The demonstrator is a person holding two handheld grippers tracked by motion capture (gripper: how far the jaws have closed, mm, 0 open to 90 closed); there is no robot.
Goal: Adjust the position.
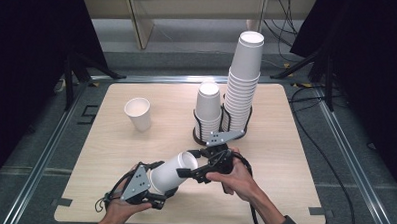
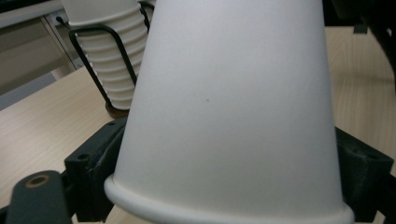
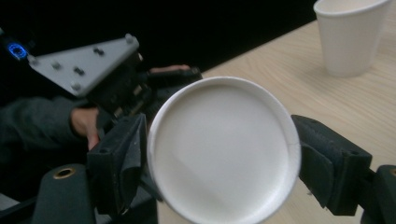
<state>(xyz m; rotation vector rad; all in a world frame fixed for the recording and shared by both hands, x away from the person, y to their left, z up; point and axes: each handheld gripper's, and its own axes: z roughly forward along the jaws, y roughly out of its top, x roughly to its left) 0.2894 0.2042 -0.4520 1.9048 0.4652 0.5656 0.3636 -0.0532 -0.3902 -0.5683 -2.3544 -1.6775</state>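
**Op:** Over the near edge of the surface, between my two hands, a paper cup lies on its side in the air. Left tongs are closed on its rim end; in the left gripper view the black jaws press the wall on both sides just above the rolled lip. Right tongs sit at the narrow end, one jaw on each side of the base.

**Obs:** Is the right one actually gripping?

**Op:** Cannot tell. The right gripper view has the round base square between the jaws, the left pad touching or nearly so, the right pad close beside it. No visible dent in the paper.

**Obs:** What is the step, then?

**Op:** My reading: a hand-over, or pulling apart cups that are nested. Either way I'd keep one hold light. Paper walls buckle, so squeeze near the base seam or the lip, where the cup is stiff. Draw straight along the cup's axis, no twisting.

**Obs:** Hazards?

**Op:** The wire holder with its two stacks stands just beyond the right hand; a single upright cup stands well apart, left. I'd keep the elbow low.
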